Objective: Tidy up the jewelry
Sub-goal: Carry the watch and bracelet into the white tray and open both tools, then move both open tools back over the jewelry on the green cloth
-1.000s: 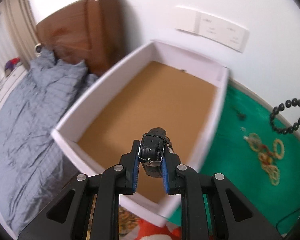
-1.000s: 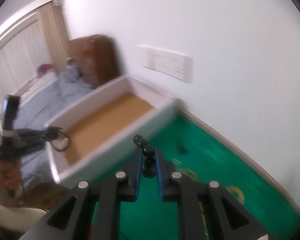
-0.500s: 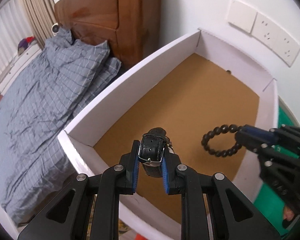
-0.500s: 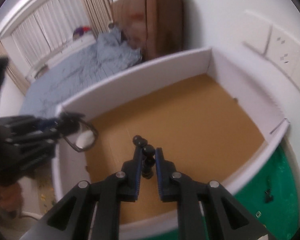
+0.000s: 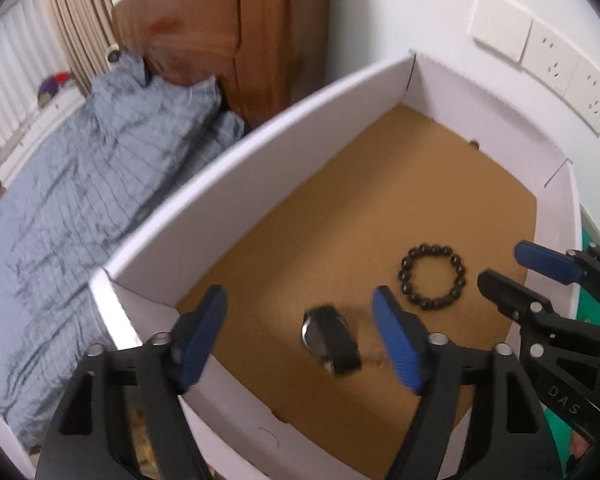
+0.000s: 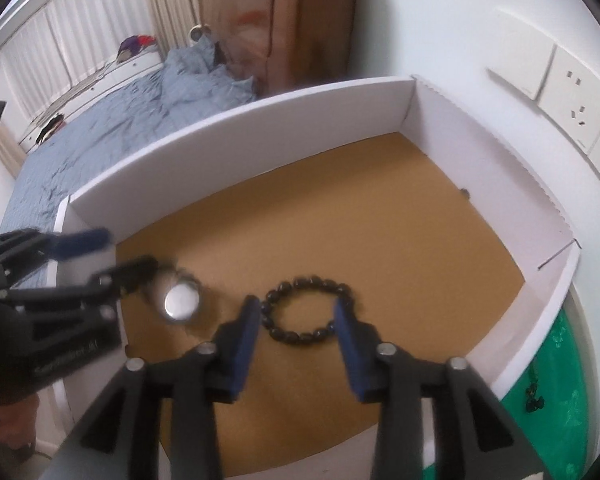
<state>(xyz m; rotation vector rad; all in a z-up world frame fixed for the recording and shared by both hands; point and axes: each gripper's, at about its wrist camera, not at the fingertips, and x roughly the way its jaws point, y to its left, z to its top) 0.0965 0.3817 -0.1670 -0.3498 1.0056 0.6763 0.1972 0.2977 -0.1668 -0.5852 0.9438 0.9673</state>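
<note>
A white box (image 5: 260,148) with a brown cardboard floor fills both views; its wall also shows in the right wrist view (image 6: 236,140). My left gripper (image 5: 300,316) is open over the box, and a black-strapped watch (image 5: 332,340) sits blurred between its fingers. The watch's round face shows in the right wrist view (image 6: 181,301). My right gripper (image 6: 296,316) is open above a black bead bracelet (image 6: 306,310) that lies flat on the box floor. The bracelet also shows in the left wrist view (image 5: 433,277), with the right gripper (image 5: 512,264) beside it.
A grey checked bed cover (image 5: 68,216) lies left of the box, with a wooden headboard (image 5: 228,28) behind. White wall sockets (image 5: 556,76) sit on the wall at the right. Green cloth (image 6: 556,380) shows beyond the box's right wall.
Both grippers have opened. The watch has left the left gripper's fingers and the bead bracelet has left the right gripper's fingers; the bracelet now lies on the box floor.
</note>
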